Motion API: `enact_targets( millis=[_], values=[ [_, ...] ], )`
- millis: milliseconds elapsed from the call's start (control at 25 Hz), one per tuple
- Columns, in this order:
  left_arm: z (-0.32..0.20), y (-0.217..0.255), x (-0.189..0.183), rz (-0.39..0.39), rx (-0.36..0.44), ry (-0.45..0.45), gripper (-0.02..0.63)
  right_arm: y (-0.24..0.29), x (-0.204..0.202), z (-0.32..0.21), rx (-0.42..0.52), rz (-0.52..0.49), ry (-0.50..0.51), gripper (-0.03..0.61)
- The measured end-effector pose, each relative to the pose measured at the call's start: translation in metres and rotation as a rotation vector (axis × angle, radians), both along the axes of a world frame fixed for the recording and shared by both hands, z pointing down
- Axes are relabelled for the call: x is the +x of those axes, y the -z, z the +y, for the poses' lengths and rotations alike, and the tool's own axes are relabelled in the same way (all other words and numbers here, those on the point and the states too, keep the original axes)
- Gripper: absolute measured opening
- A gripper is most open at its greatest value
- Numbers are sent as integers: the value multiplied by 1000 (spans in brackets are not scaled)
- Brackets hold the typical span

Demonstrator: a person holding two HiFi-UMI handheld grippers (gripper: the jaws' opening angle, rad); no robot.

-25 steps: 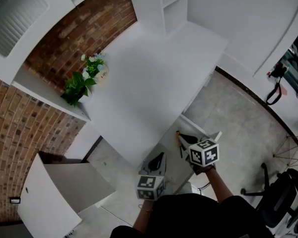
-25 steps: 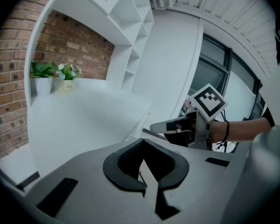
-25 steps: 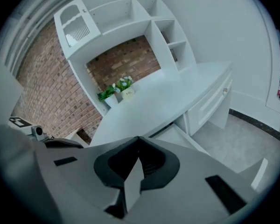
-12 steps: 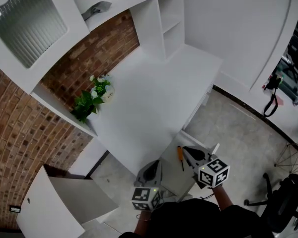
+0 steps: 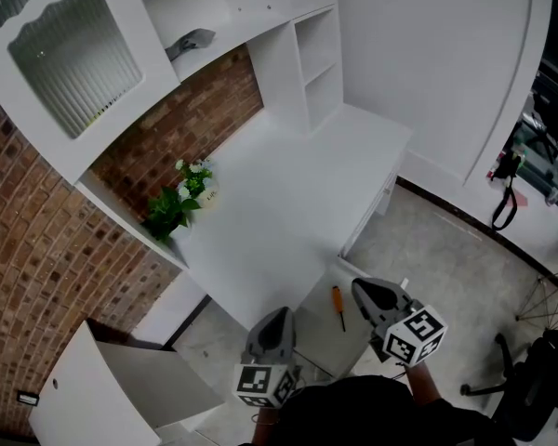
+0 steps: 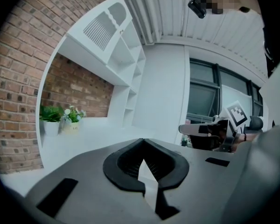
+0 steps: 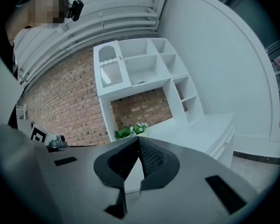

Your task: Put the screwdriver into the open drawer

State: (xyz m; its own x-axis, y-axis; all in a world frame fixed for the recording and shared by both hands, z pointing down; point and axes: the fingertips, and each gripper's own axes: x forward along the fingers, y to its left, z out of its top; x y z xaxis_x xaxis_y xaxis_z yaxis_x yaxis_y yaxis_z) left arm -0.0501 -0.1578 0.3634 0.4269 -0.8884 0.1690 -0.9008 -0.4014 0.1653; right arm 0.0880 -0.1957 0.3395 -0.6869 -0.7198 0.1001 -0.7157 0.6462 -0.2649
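Note:
The screwdriver (image 5: 338, 307), orange-handled with a dark shaft, lies alone on the white floor of the open drawer (image 5: 318, 334), which is pulled out from the desk's front. My right gripper (image 5: 358, 288) hangs just right of it, shut and empty, not touching it. My left gripper (image 5: 278, 316) is shut and empty over the drawer's left side. In the left gripper view the jaws (image 6: 143, 143) meet with nothing between them and the right gripper (image 6: 203, 129) shows beyond. The right gripper's own view shows its jaws (image 7: 139, 141) shut, pointing across the desk.
The white desk (image 5: 288, 193) carries a leafy plant (image 5: 170, 212) and a small flower pot (image 5: 197, 177) by the brick wall. A shelf unit (image 5: 307, 45) stands above. An open cupboard door (image 5: 93, 388) is at lower left; a chair (image 5: 530, 379) is at lower right.
Both grippers have risen and drawn back toward the person. The right gripper has come away from the screwdriver, which stays lying in the drawer. The head view has tipped up.

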Motion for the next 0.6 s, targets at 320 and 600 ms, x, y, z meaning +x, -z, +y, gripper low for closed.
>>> enact_targets(
  millis=[320,600],
  values=[
    [1,22,-16,-20,62,59,9,18,23,-1,47,-7,-56,15],
    [1,23,-19,-45,72,78,9,20,35,-2,59,-20,-74,14]
  ],
)
